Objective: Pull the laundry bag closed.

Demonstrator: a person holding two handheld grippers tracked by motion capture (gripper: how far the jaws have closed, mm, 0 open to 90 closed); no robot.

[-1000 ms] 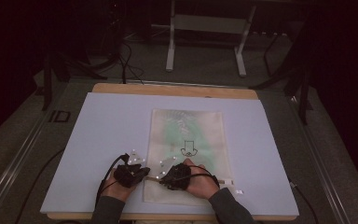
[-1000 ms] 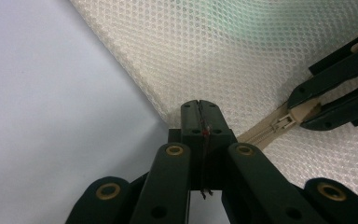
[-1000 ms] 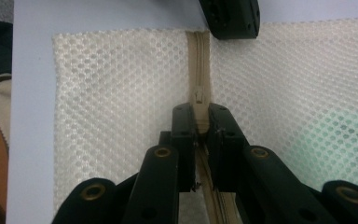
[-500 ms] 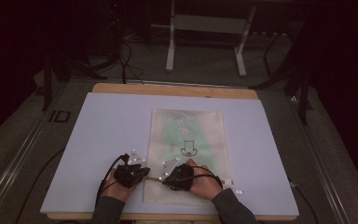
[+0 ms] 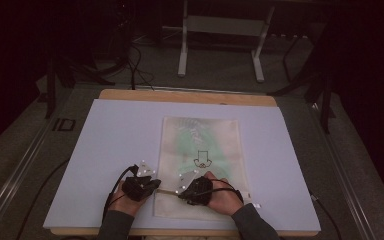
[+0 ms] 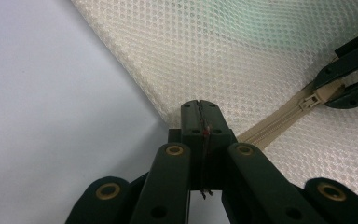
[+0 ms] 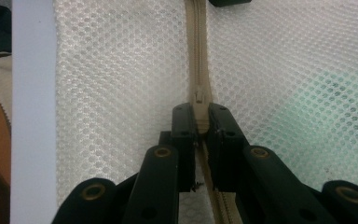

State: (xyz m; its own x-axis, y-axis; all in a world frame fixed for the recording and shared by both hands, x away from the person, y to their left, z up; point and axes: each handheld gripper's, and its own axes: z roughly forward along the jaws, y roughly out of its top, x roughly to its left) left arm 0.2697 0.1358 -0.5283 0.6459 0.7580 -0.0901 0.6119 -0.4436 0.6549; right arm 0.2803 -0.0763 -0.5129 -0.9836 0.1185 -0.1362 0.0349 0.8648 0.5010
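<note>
- Since the earlier frame the right gripper [image 5: 182,189] has slid a little left along the zipper [image 7: 197,56], toward the left gripper [image 5: 155,185].
- Right jaws pinch the slider [image 7: 200,99]; left jaws are clenched on the bag [image 5: 200,165] corner.
- The bag lies low in the high view's centre, on the mat [image 5: 105,140].
- I judge the zipper pull partly done; a short run remains.
- Nothing blocks the way; the table [image 5: 190,96] edge is far.

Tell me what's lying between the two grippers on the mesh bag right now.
A closed stretch of the beige zipper runs between the left gripper and right gripper across the mesh bag, seen in both gripper views.
</note>
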